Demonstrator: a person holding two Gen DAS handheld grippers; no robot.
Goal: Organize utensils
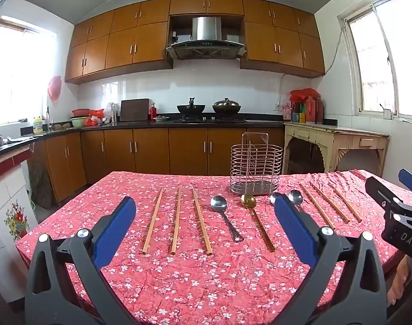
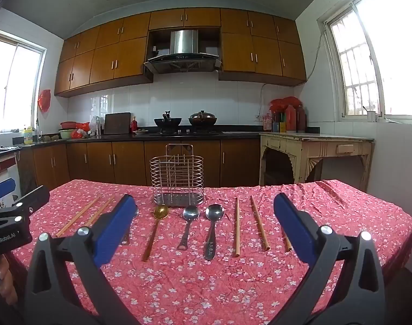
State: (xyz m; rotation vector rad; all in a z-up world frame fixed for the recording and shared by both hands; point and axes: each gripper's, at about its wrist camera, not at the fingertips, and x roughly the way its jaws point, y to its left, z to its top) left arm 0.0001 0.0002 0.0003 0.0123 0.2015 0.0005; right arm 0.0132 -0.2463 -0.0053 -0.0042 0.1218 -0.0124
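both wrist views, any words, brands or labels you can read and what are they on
"DAS": partial print on the body of the right gripper, cut off at the picture edge.
"GenRobot.AI": on the body of the left gripper.
Yellow bottle by the sink: label too small to read.
Red bottles on the cream side table: labels blurred.

Wooden chopsticks (image 1: 152, 220): six, three far left, three far right
Silver metal spoons (image 1: 219, 204): three
Gold metal spoon (image 1: 248, 201): one
Copper wire utensil basket (image 1: 256, 162): one, far side of worktop

rack (image 2: 177, 181) behind spoons (image 2: 191, 213) | chopsticks (image 2: 237, 226) either side, apparently
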